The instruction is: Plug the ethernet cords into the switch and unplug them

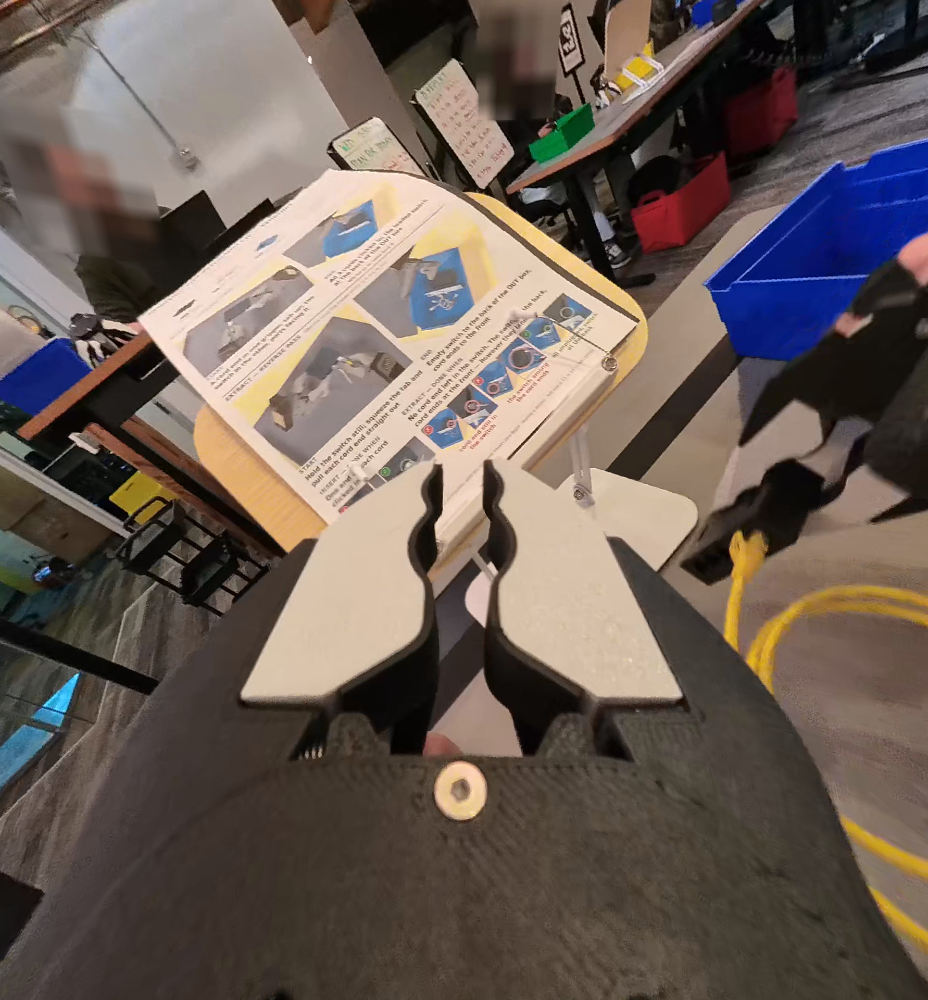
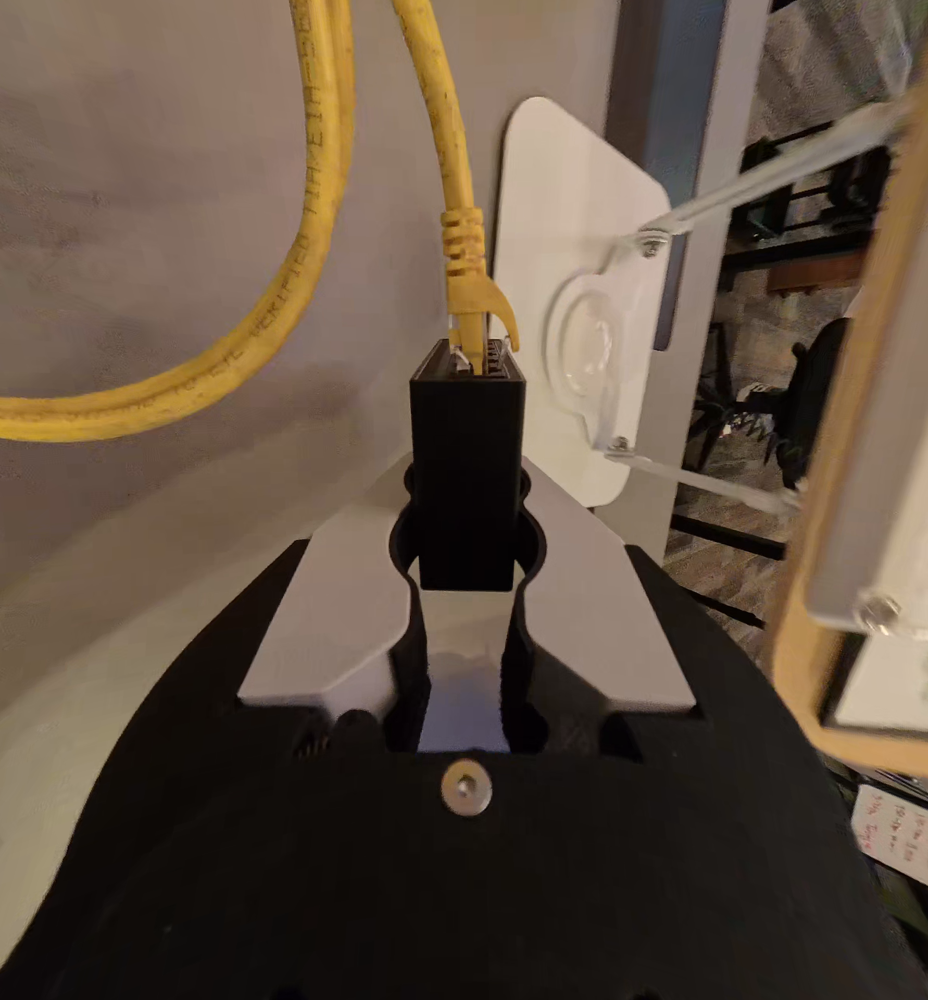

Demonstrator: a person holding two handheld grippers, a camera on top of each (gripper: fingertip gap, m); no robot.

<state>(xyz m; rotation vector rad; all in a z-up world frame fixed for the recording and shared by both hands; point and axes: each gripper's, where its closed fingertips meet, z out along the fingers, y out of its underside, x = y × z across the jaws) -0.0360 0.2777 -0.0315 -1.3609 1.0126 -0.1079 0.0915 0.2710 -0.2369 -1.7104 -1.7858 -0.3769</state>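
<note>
My right gripper (image 2: 467,481) is shut on a black switch (image 2: 464,433) and holds it with the ports facing away from me. One yellow ethernet cord plug (image 2: 464,281) sits in a port at the switch's far end. The rest of the yellow cord (image 2: 288,270) loops over the grey table to the left. In the left wrist view the right gripper (image 1: 775,503), the switch (image 1: 721,546) and the plugged cord (image 1: 746,557) show at the right. My left gripper (image 1: 463,471) is empty, its fingers a narrow gap apart, held up to the left of the switch.
A wooden board with a printed instruction sheet (image 1: 397,335) stands on a white base (image 1: 635,514) just ahead; the base also shows in the right wrist view (image 2: 570,216). A blue bin (image 1: 830,254) sits at the table's far right. Other tables and bins stand behind. About 25 centimetres separates my left fingertips from my right.
</note>
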